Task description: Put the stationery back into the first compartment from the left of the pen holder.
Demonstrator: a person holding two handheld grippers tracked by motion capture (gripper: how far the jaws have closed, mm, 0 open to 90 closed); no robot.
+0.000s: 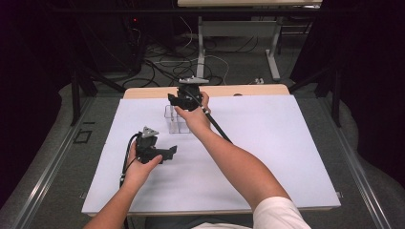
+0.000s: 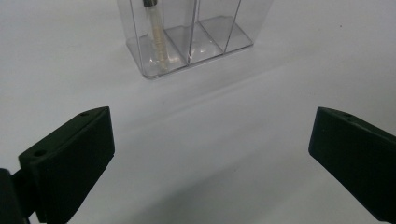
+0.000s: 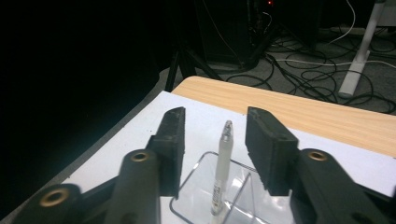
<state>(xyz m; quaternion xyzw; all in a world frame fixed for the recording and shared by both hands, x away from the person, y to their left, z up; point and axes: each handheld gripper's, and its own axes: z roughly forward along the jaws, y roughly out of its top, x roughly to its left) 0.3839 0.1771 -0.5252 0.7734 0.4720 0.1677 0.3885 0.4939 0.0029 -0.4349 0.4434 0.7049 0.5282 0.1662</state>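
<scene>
right now the step in hand looks like the release of a pen into a clear three-compartment organizer that stands on the white sheet of the counter. the right gripper hovers over the organizer at the far middle of the counter, jaws pointing away and down, and its jaws stand apart on either side of the pen — neither pad touches the barrel, so the pen is let go, not grasped. the pen stands nearly upright in an end compartment, tip up, its lower end at the compartment floor; seen from the left gripper view it is the leftmost cell, and the other two cells look empty.

the left gripper rests low on the counter on the near left, well apart from the organizer, jaws spread wide with nothing between them — it only faces the organizer.

as a judgement, the placing is as good as done. the next move calls for lifting the right gripper straight up and clear, keeping the jaws spread so that neither pad catches the pen's tip or tilts the light organizer.
</scene>
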